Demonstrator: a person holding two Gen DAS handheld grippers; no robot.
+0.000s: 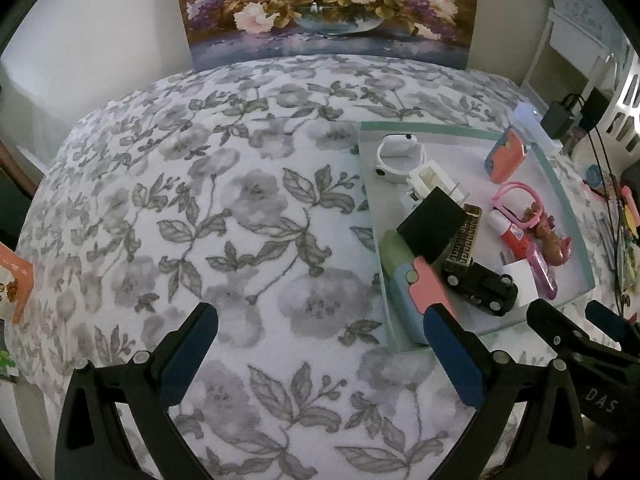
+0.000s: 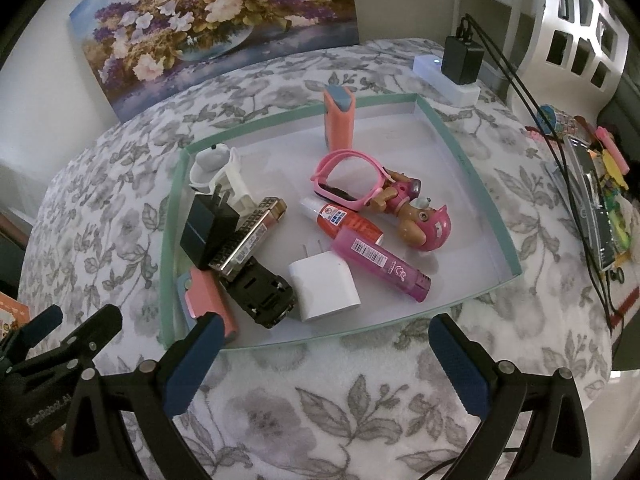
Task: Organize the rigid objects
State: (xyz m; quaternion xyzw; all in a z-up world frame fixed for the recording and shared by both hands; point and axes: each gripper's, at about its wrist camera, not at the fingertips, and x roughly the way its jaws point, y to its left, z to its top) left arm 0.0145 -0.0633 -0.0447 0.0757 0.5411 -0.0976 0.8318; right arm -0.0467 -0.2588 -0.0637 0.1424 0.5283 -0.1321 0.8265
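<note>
A shallow green-rimmed tray (image 2: 460,136) (image 1: 440,128) lies on the floral cloth and holds several small items. Among them are a white charger cube (image 2: 324,286), a black toy truck (image 2: 260,292) (image 1: 482,284), a black plug adapter (image 2: 206,228) (image 1: 434,226), a pink glue stick (image 2: 380,260), a pink watch (image 2: 348,178) and a pink toy dog (image 2: 420,220). My right gripper (image 2: 324,364) is open and empty at the tray's near edge. My left gripper (image 1: 320,360) is open and empty over bare cloth, left of the tray. The right gripper's fingers (image 1: 560,328) show in the left wrist view.
A flower painting (image 1: 328,8) leans on the wall at the back. A white power strip with a black charger (image 2: 460,60) and cables (image 2: 560,152) sit behind the tray to the right. Colourful clutter (image 2: 600,200) lies at the far right; an orange packet (image 1: 16,280) at the left edge.
</note>
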